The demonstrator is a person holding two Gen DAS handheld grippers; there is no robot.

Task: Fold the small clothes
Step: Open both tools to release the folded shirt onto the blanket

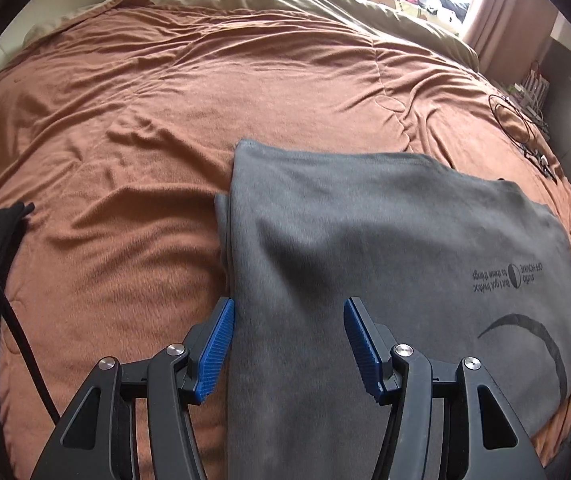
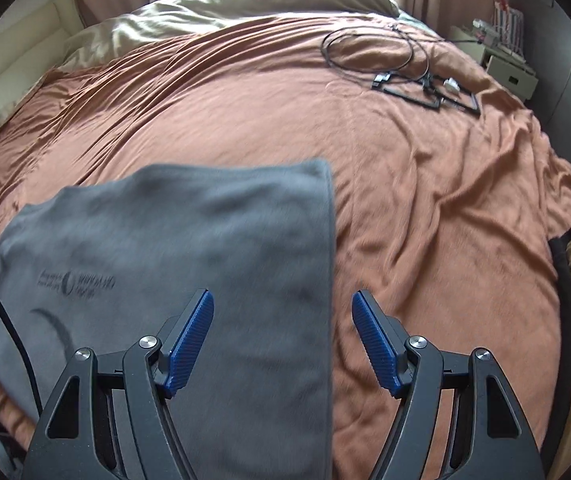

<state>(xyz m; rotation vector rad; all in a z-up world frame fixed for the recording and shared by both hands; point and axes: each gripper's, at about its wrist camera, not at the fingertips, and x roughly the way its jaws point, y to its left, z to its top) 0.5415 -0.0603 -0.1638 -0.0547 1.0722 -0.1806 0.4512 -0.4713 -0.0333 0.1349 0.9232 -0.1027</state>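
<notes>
A grey T-shirt [image 1: 385, 248], folded into a long panel, lies flat on the rust-orange blanket [image 1: 125, 140] that covers the bed, directly under and ahead of both tools. The left gripper [image 1: 289, 344] hovers over the shirt's left-hand fold: its blue-padded jaws stand apart with nothing pinched, the left pad just at the shirt's folded edge and the right pad over the grey cloth, so that the strip of fabric runs between them and on out of the bottom of the view. The right gripper [image 2: 283, 340] is likewise spread and holding nothing; the shirt's straight right edge passes between its jaws, with the left pad above the cloth and the right pad above bare blanket. In the left wrist view the shirt reaches forward and off to the right of the tool; in the right wrist view it reaches forward and off to the left. Black print [image 1: 507, 274] sits on the shirt, upside down from the tools: beside a half-shaded circle it reads "OFF HOURS studio", and the line under it seems to read "But I got invited to these things". A black curved stroke [image 1: 541, 344] arcs nearer than the print. In the right wrist view the same writing is too blurred to read. Black cables [image 2: 397, 60] lie far ahead and to the right of the right gripper.
</notes>
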